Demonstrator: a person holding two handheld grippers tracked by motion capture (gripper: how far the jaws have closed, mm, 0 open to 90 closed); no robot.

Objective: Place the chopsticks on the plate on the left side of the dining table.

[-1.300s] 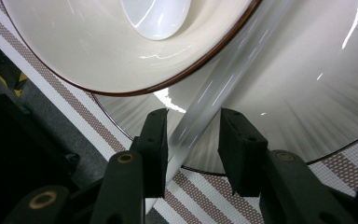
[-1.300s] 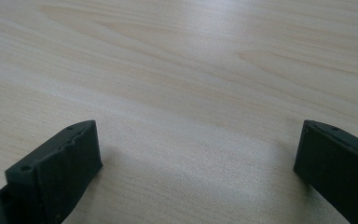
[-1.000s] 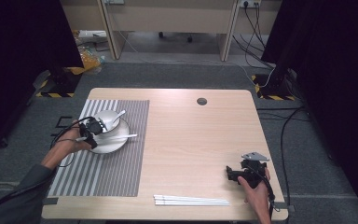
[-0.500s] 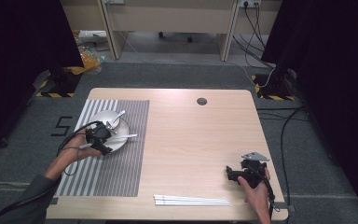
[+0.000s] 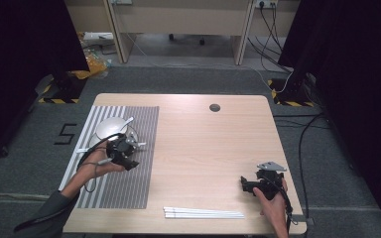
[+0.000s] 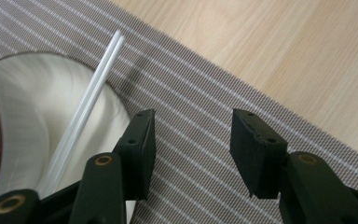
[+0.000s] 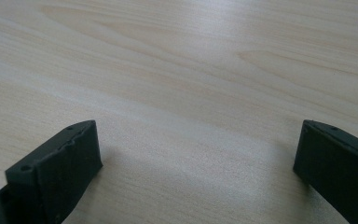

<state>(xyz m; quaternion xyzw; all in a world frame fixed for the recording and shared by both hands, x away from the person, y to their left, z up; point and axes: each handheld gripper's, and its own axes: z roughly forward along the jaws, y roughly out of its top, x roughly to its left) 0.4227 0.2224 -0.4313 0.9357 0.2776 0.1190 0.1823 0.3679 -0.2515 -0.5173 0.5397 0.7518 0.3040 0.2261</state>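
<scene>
Left gripper (image 6: 191, 144) hangs spread and empty beside the chopsticks (image 6: 86, 109) on the plate (image 6: 37, 116).

Right gripper (image 7: 196, 163) rests wide apart over bare table (image 5: 208, 144). I'd swing left, straddle both sticks, then close squarely.

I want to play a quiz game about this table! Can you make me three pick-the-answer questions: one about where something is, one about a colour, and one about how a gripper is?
1. Where is the plate?
A on the striped placemat
B beside the round table hole
C on the floor

2. What colour are the chopsticks at the table's near edge?
A red
B white
C black

3. How are the left gripper jaws?
A shut on a spoon
B shut on the plate
C open, holding nothing

Answers:
1 A, the plate rests on the striped mat at the table's left.
2 B, they lie as pale white sticks.
3 C, mat stripes show in the gap between the jaws.
</scene>
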